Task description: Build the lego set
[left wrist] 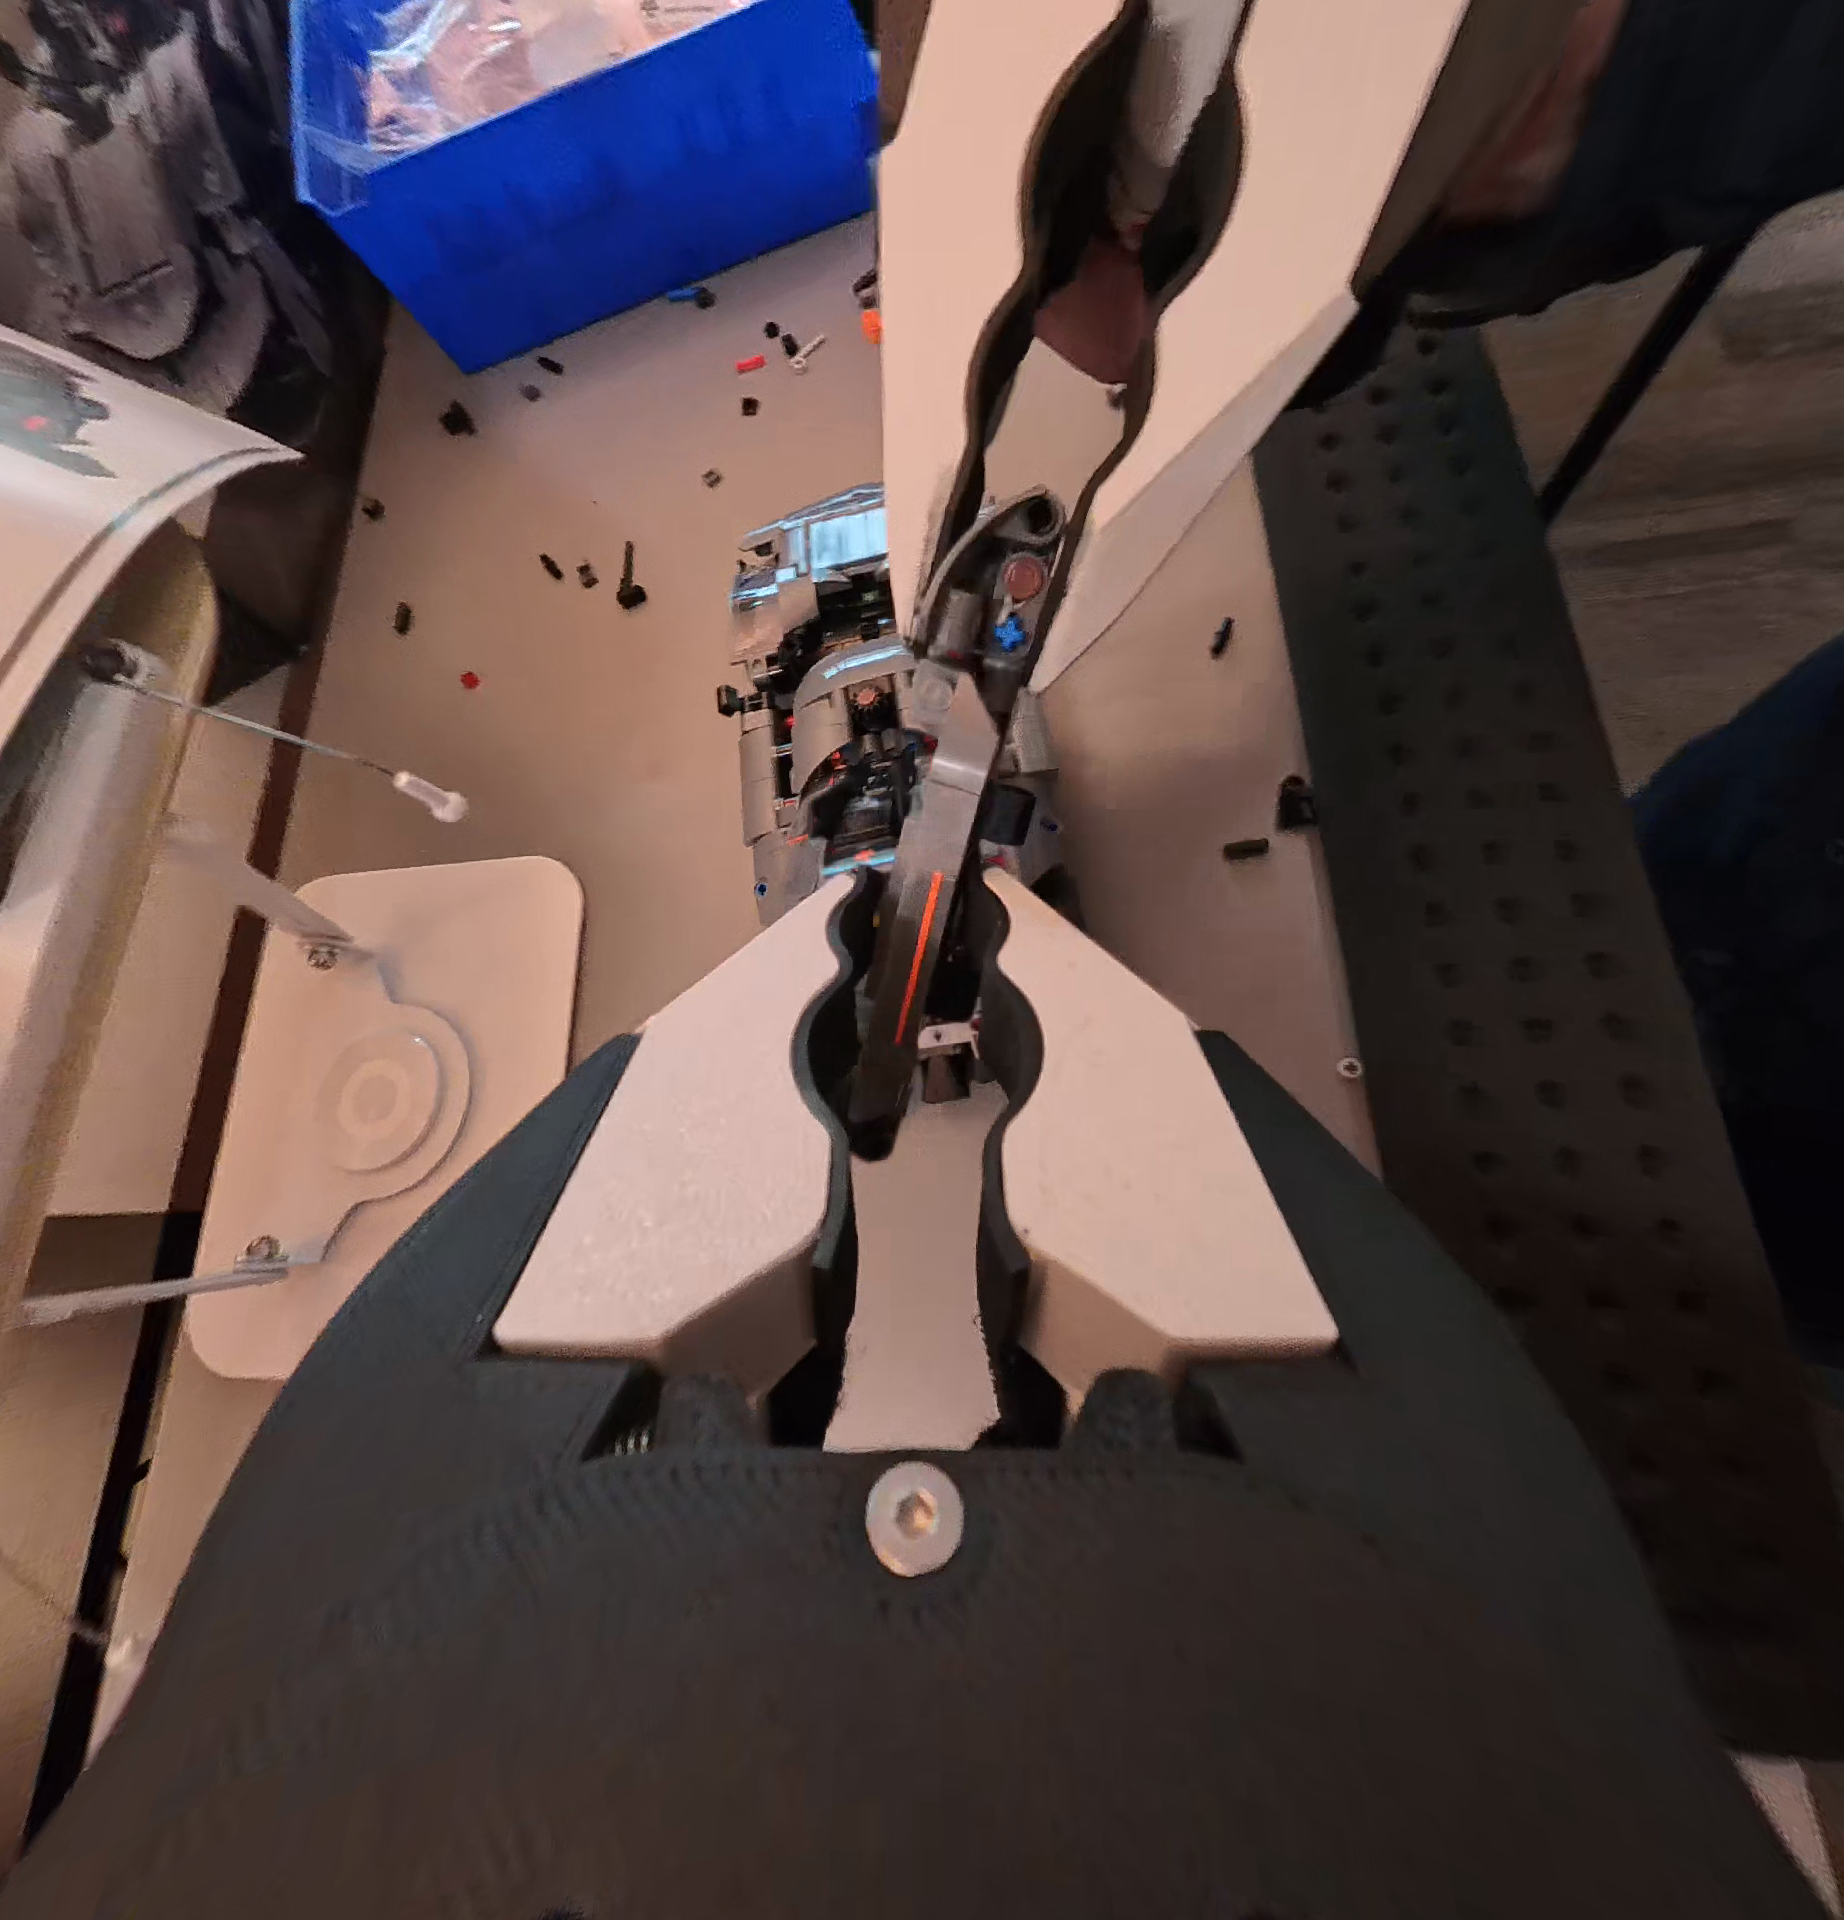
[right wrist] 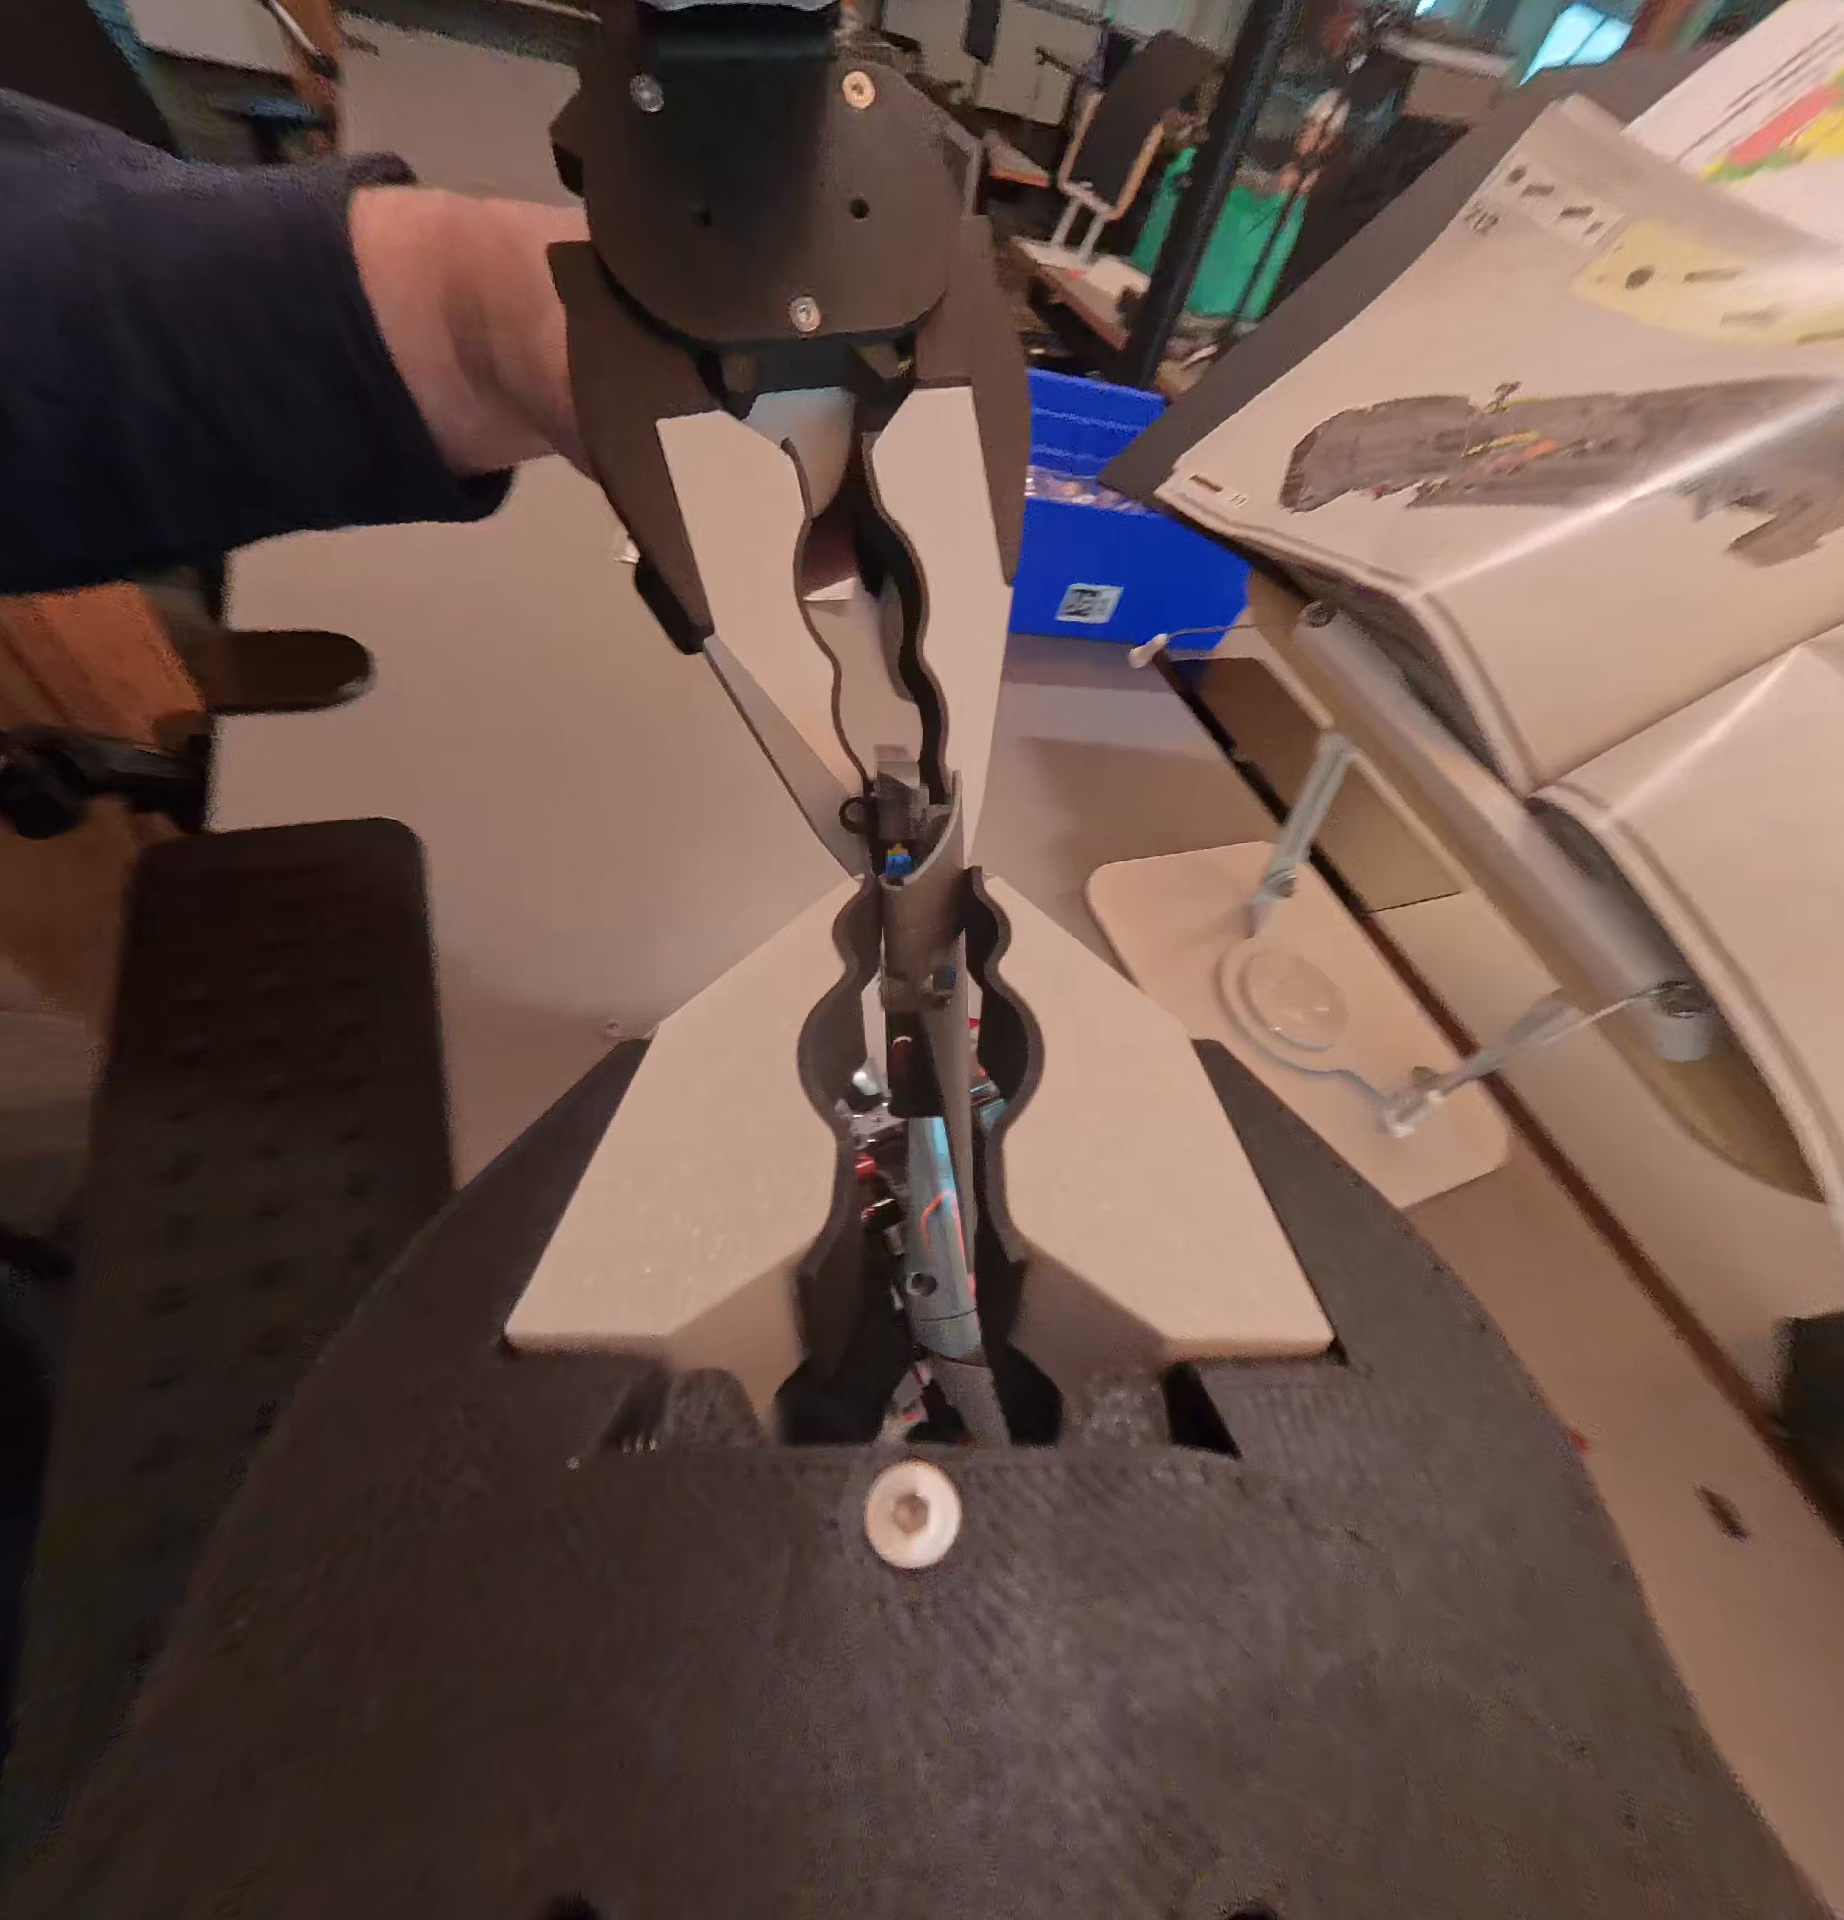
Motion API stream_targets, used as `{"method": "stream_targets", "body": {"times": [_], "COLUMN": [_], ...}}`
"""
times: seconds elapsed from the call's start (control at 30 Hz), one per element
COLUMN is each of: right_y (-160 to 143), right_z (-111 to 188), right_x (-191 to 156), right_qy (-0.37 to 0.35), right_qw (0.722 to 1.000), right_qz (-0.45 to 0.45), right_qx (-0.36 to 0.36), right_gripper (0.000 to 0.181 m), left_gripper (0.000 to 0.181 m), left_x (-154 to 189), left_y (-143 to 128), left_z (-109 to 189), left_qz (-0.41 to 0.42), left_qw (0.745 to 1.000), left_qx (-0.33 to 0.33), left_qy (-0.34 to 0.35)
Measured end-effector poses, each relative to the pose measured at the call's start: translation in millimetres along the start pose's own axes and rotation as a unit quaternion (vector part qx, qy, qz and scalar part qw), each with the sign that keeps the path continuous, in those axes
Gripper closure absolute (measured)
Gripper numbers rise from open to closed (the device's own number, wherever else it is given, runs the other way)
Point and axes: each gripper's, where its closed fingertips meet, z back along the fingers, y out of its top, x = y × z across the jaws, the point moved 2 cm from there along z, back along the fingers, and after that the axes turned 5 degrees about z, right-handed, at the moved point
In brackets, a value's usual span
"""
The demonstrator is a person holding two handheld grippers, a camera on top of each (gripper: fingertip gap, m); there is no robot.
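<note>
A long dark grey lego panel piece (left wrist: 923, 935) with an orange stripe is held in the air by both grippers. My left gripper (left wrist: 923, 883) is shut on its near end. My right gripper (left wrist: 985, 623) comes in from above and is shut on the far end, where grey, red and blue parts show. In the right wrist view my right gripper (right wrist: 920, 883) is shut on the panel (right wrist: 923, 935), and the left gripper (right wrist: 902, 795) grips its other end. The partly built grey lego model (left wrist: 824, 665) lies on the table below; it also shows between the right fingers (right wrist: 933, 1216).
A blue bin (left wrist: 585, 187) of bagged parts stands at the back. Several small loose pieces (left wrist: 585, 571) are scattered on the table. The instruction booklet (right wrist: 1520, 468) rests on a stand with a flat base (left wrist: 398, 1091). A black perforated mat (left wrist: 1500, 831) lies alongside. The tips of one gripper are about 4 centimetres away from the tips of the other.
</note>
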Motion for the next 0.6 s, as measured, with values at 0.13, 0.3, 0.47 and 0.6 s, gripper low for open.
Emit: {"method": "stream_targets", "body": {"times": [0.13,0.3,0.47,0.6], "right_y": [3,4,6,7], "right_z": [-4,-5,-8,-7], "right_x": [-11,-10,-14,-12], "right_qy": [-0.053,-0.092,-0.106,-0.127], "right_qw": [0.995,0.987,0.981,0.974], "right_qz": [0.079,0.127,0.159,0.188], "right_qx": [-0.013,-0.019,-0.021,-0.026], "right_gripper": [0.169,0.169,0.169,0.168], "left_gripper": [0.162,0.161,0.14,0.131], "left_x": [1,-3,-6,-3], "left_y": [-9,-14,-27,-49], "left_z": [1,7,19,38], "left_qz": [0.011,0.045,0.139,0.239], "left_qw": [0.997,0.988,0.966,0.939], "left_qx": [0.036,0.082,0.138,0.159], "left_qy": [0.065,0.123,0.168,0.188]}}
